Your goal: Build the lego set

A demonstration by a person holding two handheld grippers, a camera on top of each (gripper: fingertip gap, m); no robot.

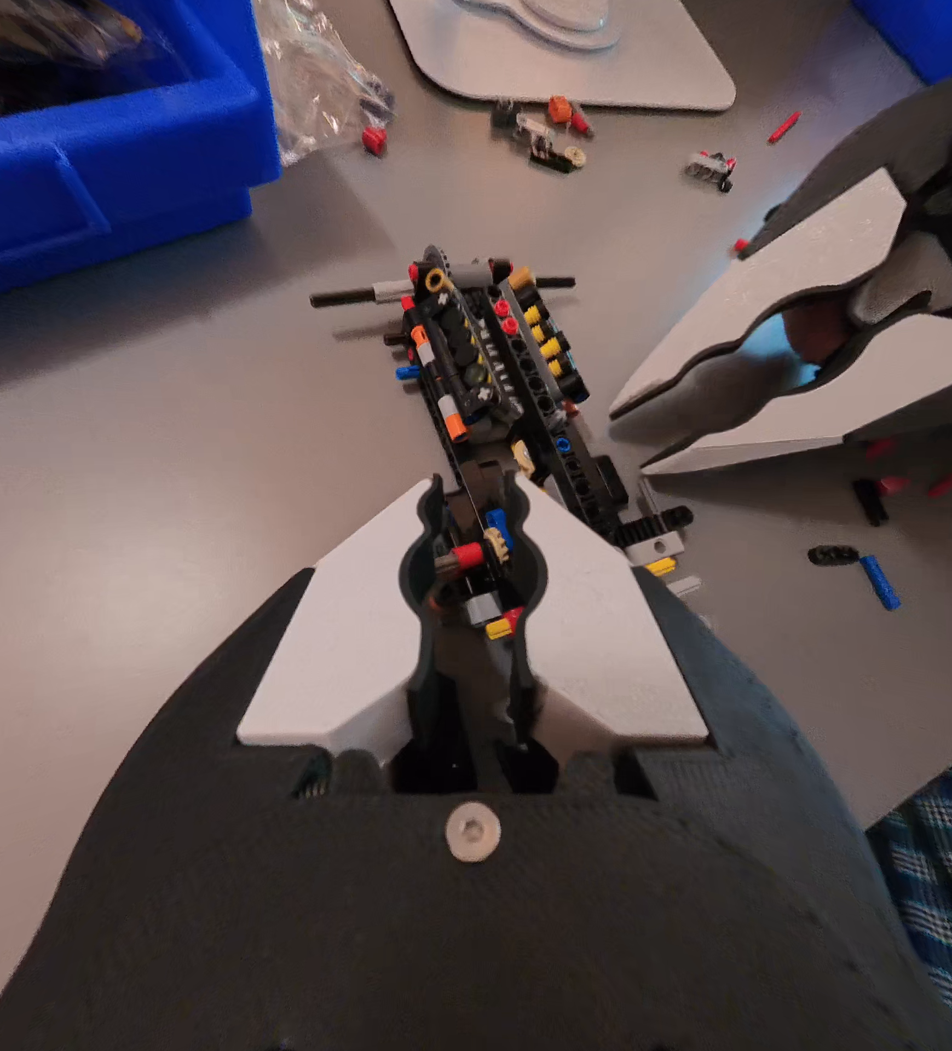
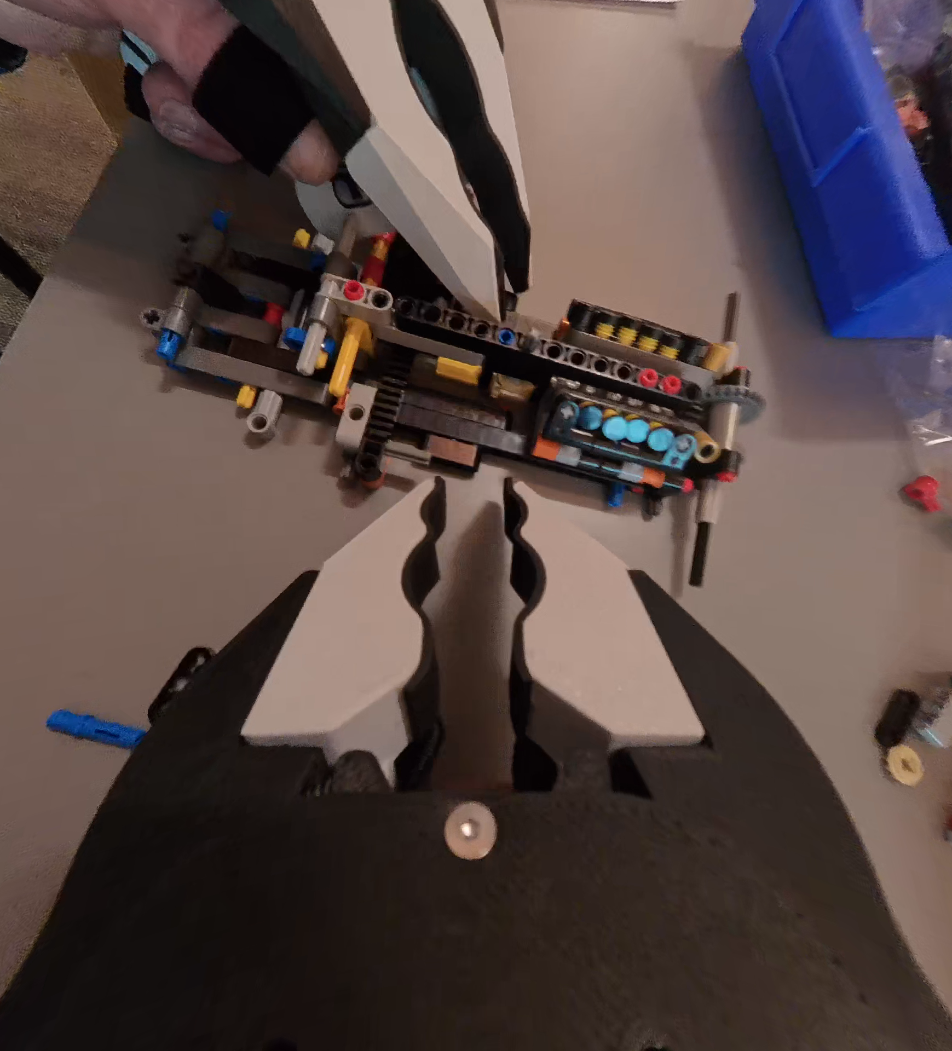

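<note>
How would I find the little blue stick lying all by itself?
Start at the long lego chassis in the middle of the grey table. Look to its right, past the right gripper, for the blue pin beside a small black piece. The other loose bits near it are red.

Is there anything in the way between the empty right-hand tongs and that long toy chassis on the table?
Nothing visible. The right tongs sit open just short of the chassis, only bare table between. The left tongs already grip its other side.
</note>
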